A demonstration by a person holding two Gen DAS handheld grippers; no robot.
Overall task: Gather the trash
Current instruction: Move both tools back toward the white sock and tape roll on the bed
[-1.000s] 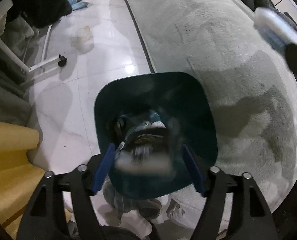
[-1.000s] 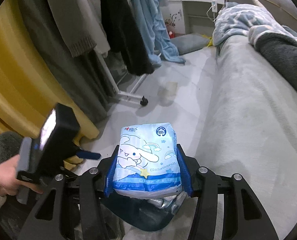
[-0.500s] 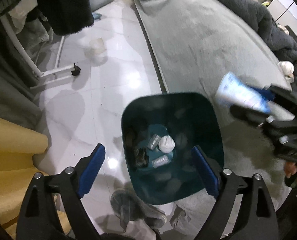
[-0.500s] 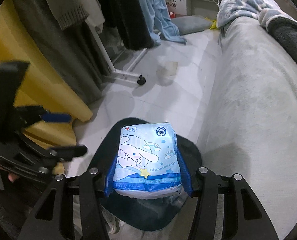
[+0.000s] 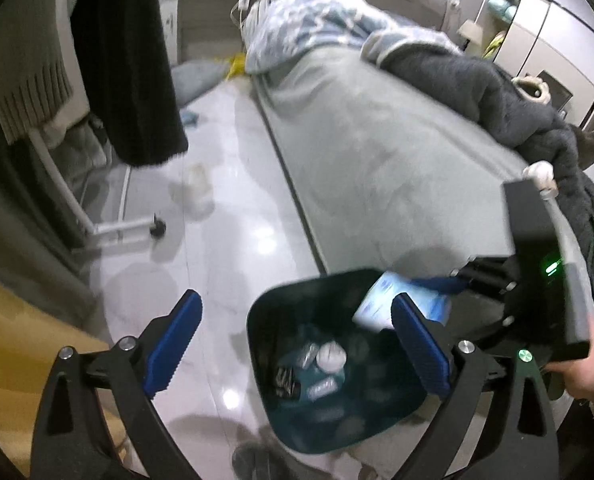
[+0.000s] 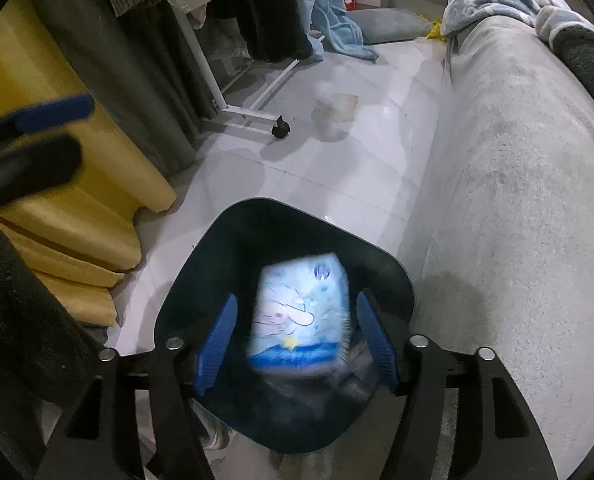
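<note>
A dark teal trash bin [image 5: 265, 320] stands on the white floor beside the bed; it also shows in the right wrist view [image 6: 201, 276]. It holds several crumpled wrappers and tissues [image 5: 329, 356]. A blue cartoon-printed tissue pack [image 6: 301, 312] is blurred, loose between the spread fingers of my right gripper [image 6: 299, 344], over the bin mouth. In the left wrist view the pack [image 5: 381, 304] sits at the bin's far rim. My left gripper [image 5: 297, 344] is open and empty above the bin.
A grey bed [image 5: 377, 160] with blankets lies on the right. A clothes rack with a wheeled foot [image 6: 279, 130] and hanging clothes stands on the left. A clear plastic cup [image 6: 333, 114] lies on the floor. Yellow cushions [image 6: 77, 208] are at left.
My right gripper has opened and the tissue pack is dropping from it into the bin. My left gripper has opened, released what it held, and lifted back.
</note>
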